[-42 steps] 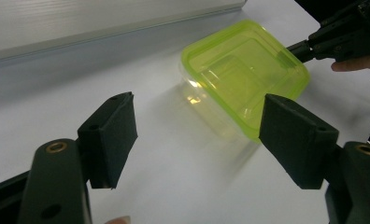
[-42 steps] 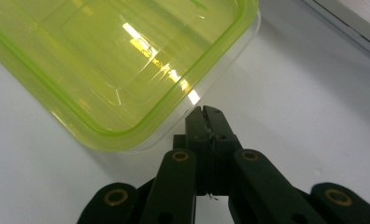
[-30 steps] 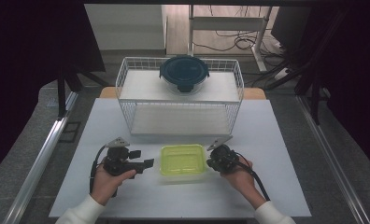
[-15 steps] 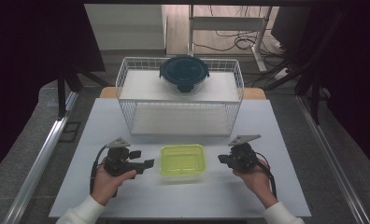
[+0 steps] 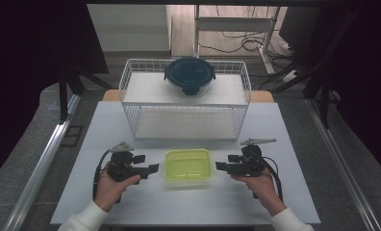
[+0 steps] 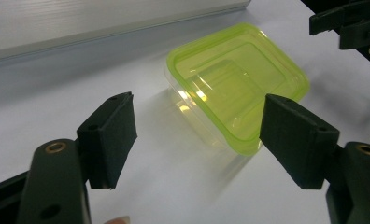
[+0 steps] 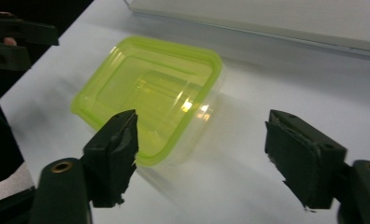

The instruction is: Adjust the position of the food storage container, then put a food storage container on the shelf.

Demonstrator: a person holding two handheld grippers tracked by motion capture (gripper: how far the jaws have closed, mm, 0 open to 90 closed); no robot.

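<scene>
Flanking the green box [image 5: 189,164] with both grippers, jaws wide, nothing between them. Right gripper [image 5: 222,166] has just been opening and has backed off from the box's right edge, where it sat a second ago; now it is just beside, apart. Left gripper [image 5: 149,163] has not moved, just beside the left edge. Box rests lidded on the table [image 5: 145,202], in front of the wire rack [image 5: 186,103]. I judge the box released and placed; next pickup possible from either side
</scene>
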